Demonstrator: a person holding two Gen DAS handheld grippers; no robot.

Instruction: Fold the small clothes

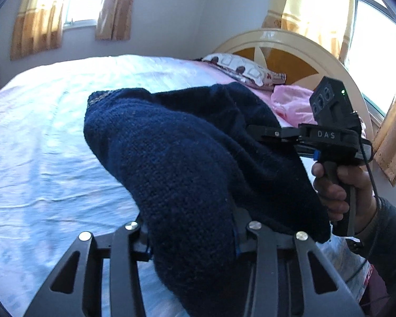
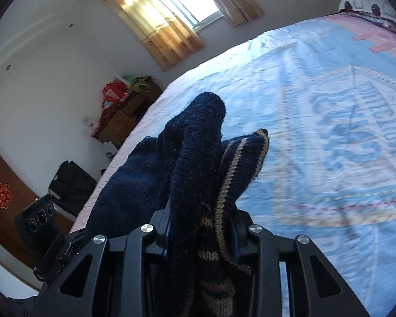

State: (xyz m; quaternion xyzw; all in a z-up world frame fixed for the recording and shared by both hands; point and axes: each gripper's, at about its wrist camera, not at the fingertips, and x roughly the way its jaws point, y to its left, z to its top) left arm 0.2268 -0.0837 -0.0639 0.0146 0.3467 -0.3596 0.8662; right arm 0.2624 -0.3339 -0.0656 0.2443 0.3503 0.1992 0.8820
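Navy knitted garment [image 1: 187,158], tan-striped edge, raised above the bed [image 1: 39,145] and slung between both tools. Left tool [image 1: 192,240] clenched on one bunched portion; right tool [image 2: 200,235] clenched on the striped portion. Patterned pillow [image 1: 240,70] at the headboard [image 1: 290,42].

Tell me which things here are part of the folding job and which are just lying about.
In the job:
navy knit garment
left tool, shut on it
right tool, shut on it
bed sheet

Lying about:
patterned pillow
pink cloth
black bag
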